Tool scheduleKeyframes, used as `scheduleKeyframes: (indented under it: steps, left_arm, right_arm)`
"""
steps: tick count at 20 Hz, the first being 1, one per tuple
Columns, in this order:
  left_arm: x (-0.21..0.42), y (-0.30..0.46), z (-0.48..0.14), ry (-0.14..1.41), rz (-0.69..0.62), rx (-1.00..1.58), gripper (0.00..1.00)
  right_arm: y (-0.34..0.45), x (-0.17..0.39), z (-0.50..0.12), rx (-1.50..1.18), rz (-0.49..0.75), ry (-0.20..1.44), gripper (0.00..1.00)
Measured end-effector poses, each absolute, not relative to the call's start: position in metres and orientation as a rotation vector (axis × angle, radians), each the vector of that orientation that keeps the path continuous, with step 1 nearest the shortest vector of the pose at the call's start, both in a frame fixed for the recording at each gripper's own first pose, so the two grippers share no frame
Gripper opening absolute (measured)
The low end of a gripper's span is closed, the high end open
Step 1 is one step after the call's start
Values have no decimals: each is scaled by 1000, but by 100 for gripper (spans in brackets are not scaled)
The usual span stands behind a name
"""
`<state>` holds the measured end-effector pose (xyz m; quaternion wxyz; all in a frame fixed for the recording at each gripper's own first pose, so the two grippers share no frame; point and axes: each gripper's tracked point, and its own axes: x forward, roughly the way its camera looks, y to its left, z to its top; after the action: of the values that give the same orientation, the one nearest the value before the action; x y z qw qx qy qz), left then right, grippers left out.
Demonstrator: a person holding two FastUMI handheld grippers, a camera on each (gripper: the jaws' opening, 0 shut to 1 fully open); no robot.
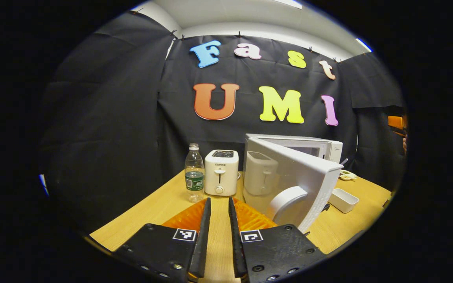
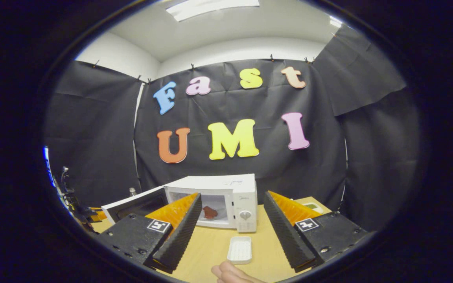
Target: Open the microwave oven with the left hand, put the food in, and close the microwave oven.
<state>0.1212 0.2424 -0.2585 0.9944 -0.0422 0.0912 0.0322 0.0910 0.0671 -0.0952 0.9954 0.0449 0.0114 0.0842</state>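
Both grippers' fingers grasp nothing, left gripper (image 1: pixel 219 236) narrowed, right gripper (image 2: pixel 230 232) spread; swinging the microwave door (image 1: pixel 289 177) hard could bounce it off the food (image 2: pixel 210 212) at frame centre.

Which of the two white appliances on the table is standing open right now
The microwave oven is the open one: its door is swung out and food sits inside. The smaller toaster, beside the water bottle, has no door.

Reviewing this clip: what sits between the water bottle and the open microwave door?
A white toaster stands between the water bottle and the microwave door, seen in the left gripper view.
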Motion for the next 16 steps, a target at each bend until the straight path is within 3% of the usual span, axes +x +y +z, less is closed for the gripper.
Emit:
scheduleKeyframes:
  steps: [2,3,5,6,7,8,10,11,14,15,16]
  left_arm:
    - [128,236,-275,230,35,-113,0]
    - [131,237,-280,228,37,-113,0]
    - [133,223,-283,225,1,-124,0]
    - [134,220,-285,224,-2,-120,0]
    - [135,214,-285,223,-11,-123,0]
    - [133,207,-282,216,-30,-131,0]
    - [133,189,-275,189,-71,-134,0]
    - [135,182,-271,175,-81,-128,0]
    - [146,156,-274,184,-113,-118,0]
    - [149,145,-275,192,-128,-115,11]
    - [153,132,-275,195,-150,-113,0]
  right_arm:
    - [57,77,-90,74,163,18,100]
    - [50,73,-87,64,155,12,90]
    - [40,63,-82,54,140,3,89]
    - [38,58,-78,55,141,-3,89]
    - [34,53,-76,59,140,-4,100]
    - [31,48,-74,64,140,0,90]
    - [25,41,-69,75,147,-6,90]
    - [21,39,-69,81,148,-8,100]
    - [11,33,-61,90,151,-22,100]
    - [8,31,-59,89,152,-28,100]
    - [4,29,-57,87,151,-34,100]
